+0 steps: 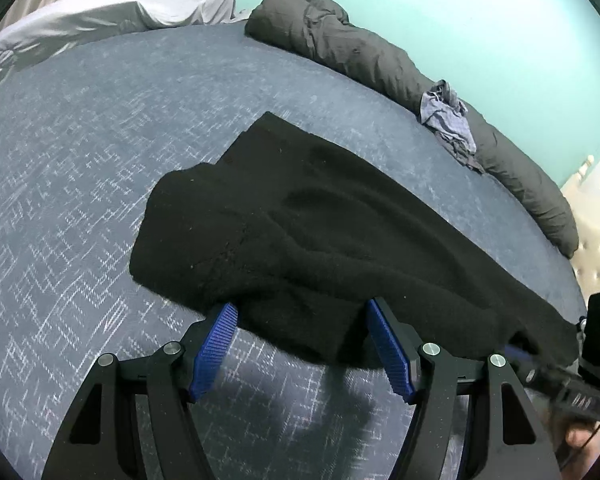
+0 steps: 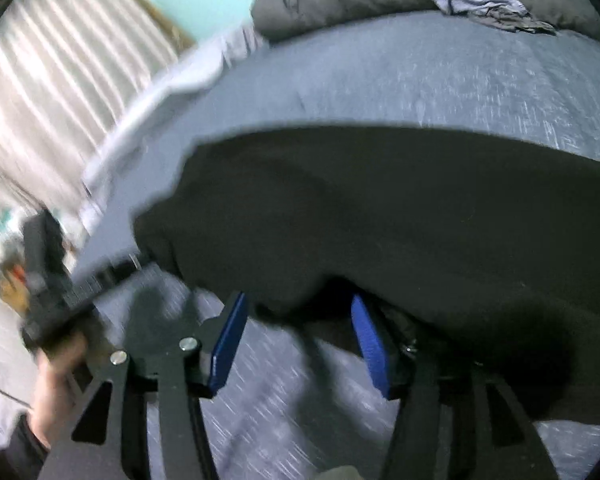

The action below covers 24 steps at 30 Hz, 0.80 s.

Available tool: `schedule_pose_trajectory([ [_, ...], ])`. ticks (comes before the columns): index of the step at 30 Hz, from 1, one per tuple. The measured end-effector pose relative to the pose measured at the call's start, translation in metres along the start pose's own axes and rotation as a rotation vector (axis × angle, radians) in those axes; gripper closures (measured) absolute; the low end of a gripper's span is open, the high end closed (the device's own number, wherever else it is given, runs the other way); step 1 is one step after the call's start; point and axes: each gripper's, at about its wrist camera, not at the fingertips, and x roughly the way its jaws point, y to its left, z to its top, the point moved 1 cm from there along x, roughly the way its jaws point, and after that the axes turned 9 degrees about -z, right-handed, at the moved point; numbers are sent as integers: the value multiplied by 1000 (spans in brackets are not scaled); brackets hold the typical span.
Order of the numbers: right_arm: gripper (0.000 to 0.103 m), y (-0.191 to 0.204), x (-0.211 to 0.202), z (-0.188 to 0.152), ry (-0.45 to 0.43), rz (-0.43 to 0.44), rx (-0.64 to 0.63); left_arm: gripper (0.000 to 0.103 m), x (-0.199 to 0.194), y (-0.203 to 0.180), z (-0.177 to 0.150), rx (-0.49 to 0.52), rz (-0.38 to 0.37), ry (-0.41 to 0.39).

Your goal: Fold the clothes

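One black fleece garment [image 1: 320,236] (rumpled), bed [image 1: 80,160]

Blue-grey bed [image 1: 80,128] (white-flecked) against a turquoise wall [image 1: 440,12].

Bare blue bedspread [image 1: 80,152] lay open from 9 to 11 o'clock; a rolled dark duvet [image 1: 380,60] blocked 12 to 2.

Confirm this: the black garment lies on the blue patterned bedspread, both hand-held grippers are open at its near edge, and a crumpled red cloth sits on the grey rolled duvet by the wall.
One detail is wrong: the crumpled cloth on the grey rolled duvet is pale blue-grey, not red, as the left wrist view shows. The rest holds: the black garment lies on the bedspread, and the left hand-held gripper and right hand-held gripper are both open at its near edge.
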Motion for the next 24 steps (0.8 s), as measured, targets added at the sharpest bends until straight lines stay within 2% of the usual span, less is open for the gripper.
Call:
schedule_pose_trajectory([
  [3,48,5,-2,-5,30,-65,-59,32,1,0,2,8,-1,-3],
  [7,48,14,-10,-7,47,-201,-160,32,-1,1,5,3,-13,-12],
  [9,48,12,-16,-7,47,-228,-170,32,-1,0,6,10,-13,-14],
  [18,48,-33,-34,-12,80,-254,-36,32,1,0,12,10,-11,-20],
  [21,48,-45,-37,-20,93,-238,0,32,1,-2,13,14,-5,-22],
  [24,48,-45,-39,-24,43,-188,4,32,0,-2,13,12,-2,-22],
])
